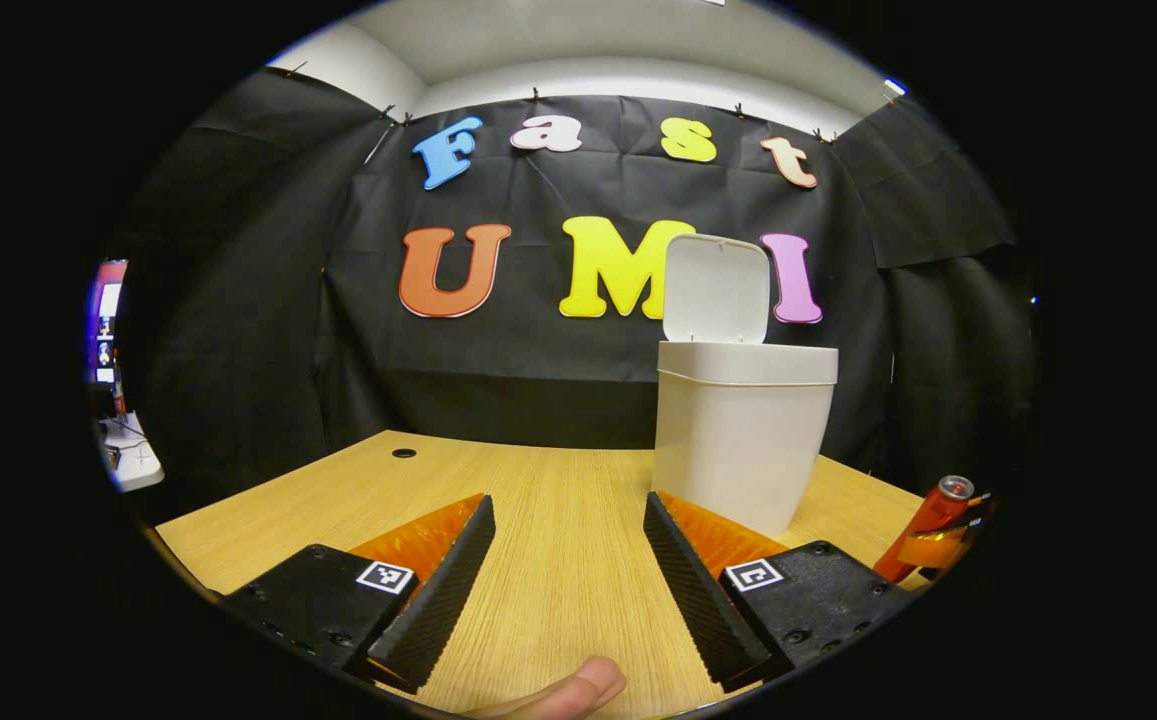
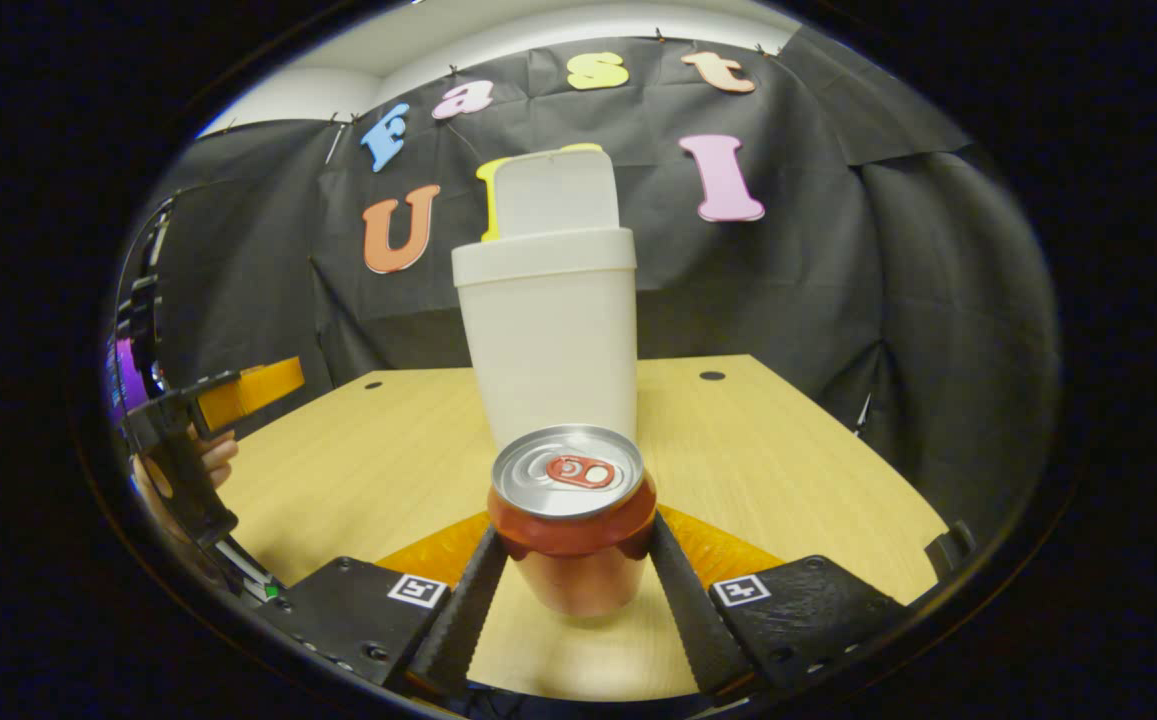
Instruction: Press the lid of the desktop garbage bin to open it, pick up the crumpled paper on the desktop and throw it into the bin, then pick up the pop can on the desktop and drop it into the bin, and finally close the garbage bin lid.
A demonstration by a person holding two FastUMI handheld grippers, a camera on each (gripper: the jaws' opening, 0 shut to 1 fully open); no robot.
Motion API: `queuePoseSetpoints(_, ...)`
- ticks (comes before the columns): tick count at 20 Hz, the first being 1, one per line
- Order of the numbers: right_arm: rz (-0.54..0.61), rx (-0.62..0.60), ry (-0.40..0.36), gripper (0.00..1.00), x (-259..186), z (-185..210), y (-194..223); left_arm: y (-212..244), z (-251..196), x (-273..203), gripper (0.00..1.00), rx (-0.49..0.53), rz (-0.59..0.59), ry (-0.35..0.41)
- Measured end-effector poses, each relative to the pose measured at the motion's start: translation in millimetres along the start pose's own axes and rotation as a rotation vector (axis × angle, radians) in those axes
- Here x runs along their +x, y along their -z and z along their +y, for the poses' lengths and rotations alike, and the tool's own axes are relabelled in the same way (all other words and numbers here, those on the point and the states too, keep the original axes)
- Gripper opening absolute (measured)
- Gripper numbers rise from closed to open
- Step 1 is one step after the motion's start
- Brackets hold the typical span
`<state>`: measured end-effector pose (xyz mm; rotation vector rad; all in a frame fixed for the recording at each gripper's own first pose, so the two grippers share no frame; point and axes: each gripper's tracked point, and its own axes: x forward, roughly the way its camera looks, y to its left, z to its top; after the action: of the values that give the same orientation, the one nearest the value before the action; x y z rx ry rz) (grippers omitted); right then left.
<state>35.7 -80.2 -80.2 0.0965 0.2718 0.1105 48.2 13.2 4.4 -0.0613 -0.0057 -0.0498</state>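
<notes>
Bench (image 1: 558, 500) first: a pale wooden top that carries the white garbage bin (image 1: 743, 430), the landmark for all else. Its lid (image 1: 716, 288) stands upright at the back of the rim, so the pressing-open step looks done. No crumpled paper lies on the wood around the bin; my judgement is that it already sits inside, though the bin's interior is hidden.

Just in front of the bin, in the right gripper view, the right gripper (image 2: 578, 580) has its fingers pressed against both sides of the pop can (image 2: 574, 520), which stands upright, top facing the camera. Whether the can rests on the wood or is raised off it, I cannot tell.

To the bin's other side, the left gripper (image 1: 568, 560) sits low over bare wood with its fingers spread wide and nothing between them; a fingertip of the person's hand (image 1: 568, 692) shows below.

What remains, then: carry the can above the bin's mouth, let go, and shut the lid.
</notes>
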Motion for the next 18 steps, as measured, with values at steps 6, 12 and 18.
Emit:
queuePoseSetpoints(6,-0.058,-0.023,-0.017,0.81,-11,25,-57,-5,17,-17,0.97,0.016,-0.024,-0.001)
queuePoseSetpoints(12,-0.108,-0.035,-0.018,0.81,-7,43,-146,-10,25,-19,0.97,0.019,-0.031,0.002)
queuePoseSetpoints(18,-0.187,-0.079,-0.018,0.81,19,62,-256,-17,36,-24,0.97,-0.027,-0.033,-0.001)
